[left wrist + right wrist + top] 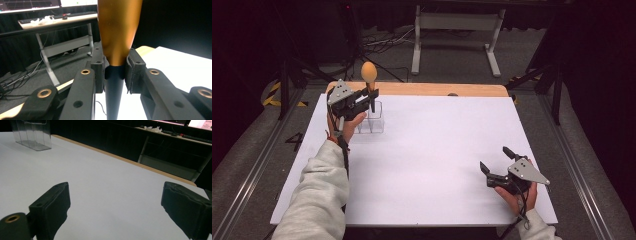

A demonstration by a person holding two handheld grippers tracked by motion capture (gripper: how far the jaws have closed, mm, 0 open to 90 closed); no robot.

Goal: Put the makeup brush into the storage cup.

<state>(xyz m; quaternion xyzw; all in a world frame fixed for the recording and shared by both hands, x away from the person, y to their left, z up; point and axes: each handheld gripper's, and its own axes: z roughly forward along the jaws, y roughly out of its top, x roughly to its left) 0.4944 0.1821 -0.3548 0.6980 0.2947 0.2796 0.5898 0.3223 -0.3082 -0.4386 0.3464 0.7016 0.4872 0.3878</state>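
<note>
Copper-orange, egg-shaped head on a tapering black handle (369, 75) stood upright in your left gripper (368, 97), which was clenched on it. Seen along that gripper, the two black pads (100, 65) pinched the thing right at its neck, where the orange bulb (117, 30) narrowed into the dark stem (113, 92), the bulb rising above the jaws and the stem hanging below them. Holding it at that narrow waist probably kept it from sliding down or tipping, and kept the stem pointing downward.

In the high view it hung above the clear plastic box-shaped holder (373, 120) near the far left of the white-covered desk (437, 150), which suggested the stem belonged in or came from that holder; I could not tell whether its tip touched the holder.

Your right gripper (497, 162) rested well apart at the near right, its jaws released wide with nothing between them.
</note>
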